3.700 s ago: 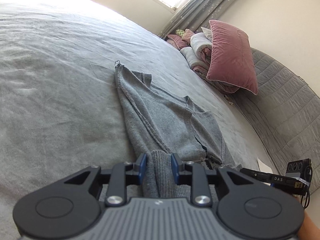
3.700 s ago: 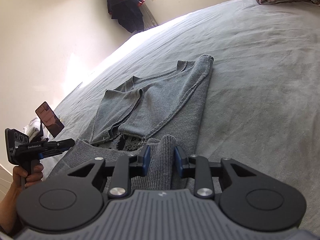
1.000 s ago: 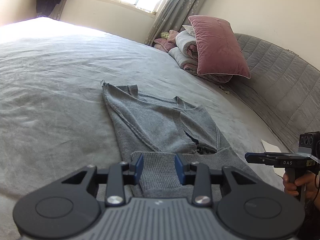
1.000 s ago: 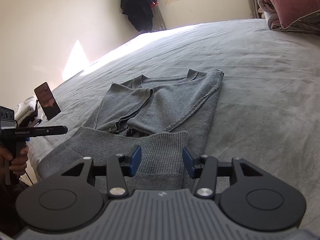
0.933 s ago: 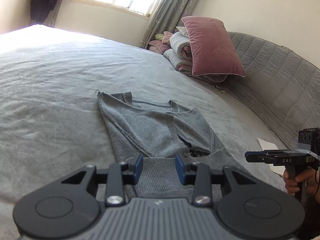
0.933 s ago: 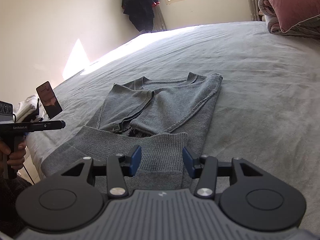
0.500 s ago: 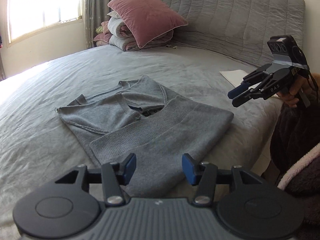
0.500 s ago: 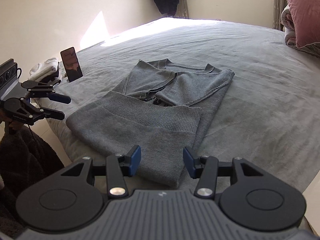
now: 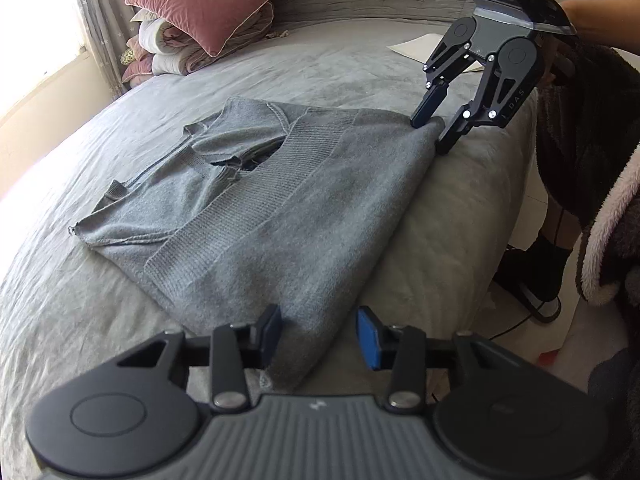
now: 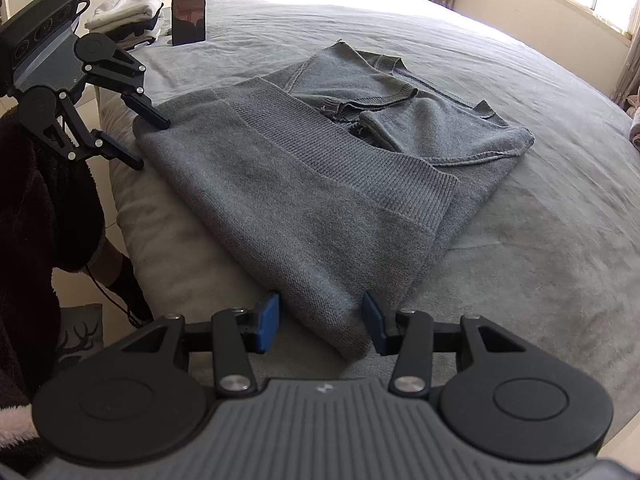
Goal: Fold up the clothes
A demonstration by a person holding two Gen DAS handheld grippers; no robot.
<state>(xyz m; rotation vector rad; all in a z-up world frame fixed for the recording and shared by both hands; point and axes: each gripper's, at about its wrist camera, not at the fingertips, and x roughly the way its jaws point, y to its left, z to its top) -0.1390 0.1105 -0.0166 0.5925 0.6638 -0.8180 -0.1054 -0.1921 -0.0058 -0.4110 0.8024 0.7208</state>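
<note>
Blue-padded fingers of the left gripper [image 9: 318,334] are closing around one near corner of the folded grey knitted sweater [image 9: 256,200], pads not yet pressing the cloth; the right gripper [image 10: 320,326] is closing likewise around the other near corner, a gap showing on each side; the sweater lies flat on the grey bed sheet [image 10: 540,240], its folded edge running along the bed's near edge; beyond its ribbed hem the sheet lies open and bare toward the pink velvet pillow [image 9: 208,4].
</note>
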